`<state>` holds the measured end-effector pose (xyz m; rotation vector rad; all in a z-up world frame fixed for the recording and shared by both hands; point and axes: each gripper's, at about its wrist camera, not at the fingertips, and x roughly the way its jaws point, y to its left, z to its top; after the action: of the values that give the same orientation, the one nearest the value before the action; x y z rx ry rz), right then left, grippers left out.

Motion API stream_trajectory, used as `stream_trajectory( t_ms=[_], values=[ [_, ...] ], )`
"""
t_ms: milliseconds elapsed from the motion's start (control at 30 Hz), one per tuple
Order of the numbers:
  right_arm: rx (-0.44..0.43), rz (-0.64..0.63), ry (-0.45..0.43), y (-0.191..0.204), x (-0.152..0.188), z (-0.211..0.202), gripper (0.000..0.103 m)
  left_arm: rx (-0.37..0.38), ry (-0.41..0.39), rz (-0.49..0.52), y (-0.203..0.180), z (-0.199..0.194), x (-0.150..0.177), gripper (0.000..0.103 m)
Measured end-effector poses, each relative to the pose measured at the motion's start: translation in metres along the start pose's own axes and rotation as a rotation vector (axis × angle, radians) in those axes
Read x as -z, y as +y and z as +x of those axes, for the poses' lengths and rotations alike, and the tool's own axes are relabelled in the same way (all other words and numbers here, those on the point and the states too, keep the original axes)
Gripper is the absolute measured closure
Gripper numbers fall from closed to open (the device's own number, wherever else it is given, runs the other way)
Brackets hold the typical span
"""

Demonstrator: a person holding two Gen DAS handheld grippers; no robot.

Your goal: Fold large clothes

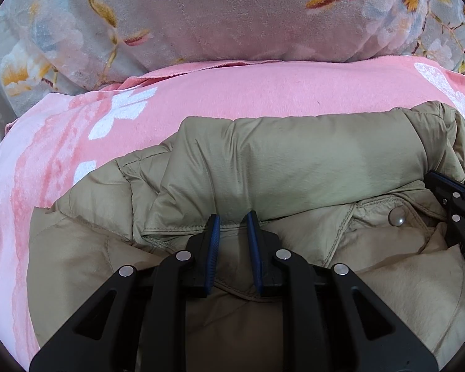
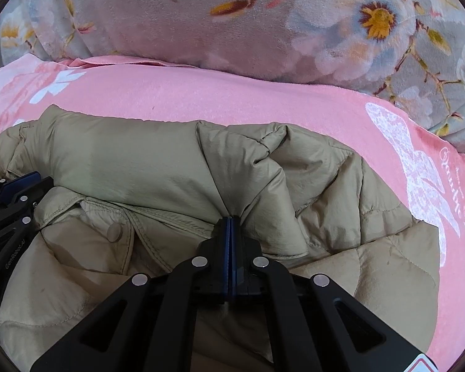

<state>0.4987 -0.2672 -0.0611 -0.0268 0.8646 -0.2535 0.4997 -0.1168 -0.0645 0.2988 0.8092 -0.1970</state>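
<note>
A puffy khaki-olive quilted jacket point(image 1: 263, 161) lies bunched on a pink plush blanket with white flower prints point(image 1: 232, 93), in front of a grey floral fleece cushion point(image 1: 201, 15). The left gripper point(image 1: 234, 220) rests at the stitched collar edge, its blue-padded jaws a narrow way apart with the hem just at their tips; no firm pinch shows. The right gripper point(image 2: 230, 221) has its jaws fully closed, nipping a gathered fold of the jacket. A round snap button point(image 2: 114, 232) sits between both grippers.
</note>
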Motion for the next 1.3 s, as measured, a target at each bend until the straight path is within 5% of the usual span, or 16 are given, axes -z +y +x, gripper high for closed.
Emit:
stream_trajectory(
  t_ms=[233,367,433,500,600,767,967,1133,1300],
  values=[
    [-0.042,0.031,-0.001,-0.006,-0.001,0.002,0.103,0.005,-0.002,-0.003,0.0,-0.002,0.0,0.086],
    [-0.199,0.154,0.009,-0.033,0.004,-0.006,0.103,0.03,-0.003,-0.03,0.007,-0.01,0.001,0.083],
    [-0.286,0.262,0.052,-0.053,0.018,-0.029,0.097,0.075,0.005,-0.094,0.021,-0.036,0.011,0.072],
    [-0.35,0.318,0.041,-0.074,0.049,-0.075,0.075,0.154,-0.018,-0.148,0.037,-0.074,0.03,0.032],
    [-0.296,0.273,-0.006,-0.097,0.11,-0.146,0.047,0.192,-0.044,-0.17,0.063,-0.133,0.075,0.013],
    [-0.233,0.313,0.012,-0.142,0.234,-0.235,0.033,0.226,0.03,-0.234,0.115,-0.199,0.17,0.012],
    [-0.242,0.448,0.066,-0.163,0.352,-0.292,0.032,0.249,0.146,-0.441,0.175,-0.243,0.294,0.012],
    [-0.318,0.531,0.07,-0.148,0.39,-0.293,0.03,0.28,0.14,-0.547,0.18,-0.256,0.341,0.012],
    [-0.306,0.561,0.011,-0.137,0.389,-0.292,0.028,0.333,0.12,-0.589,0.168,-0.257,0.337,0.015]
  ],
)
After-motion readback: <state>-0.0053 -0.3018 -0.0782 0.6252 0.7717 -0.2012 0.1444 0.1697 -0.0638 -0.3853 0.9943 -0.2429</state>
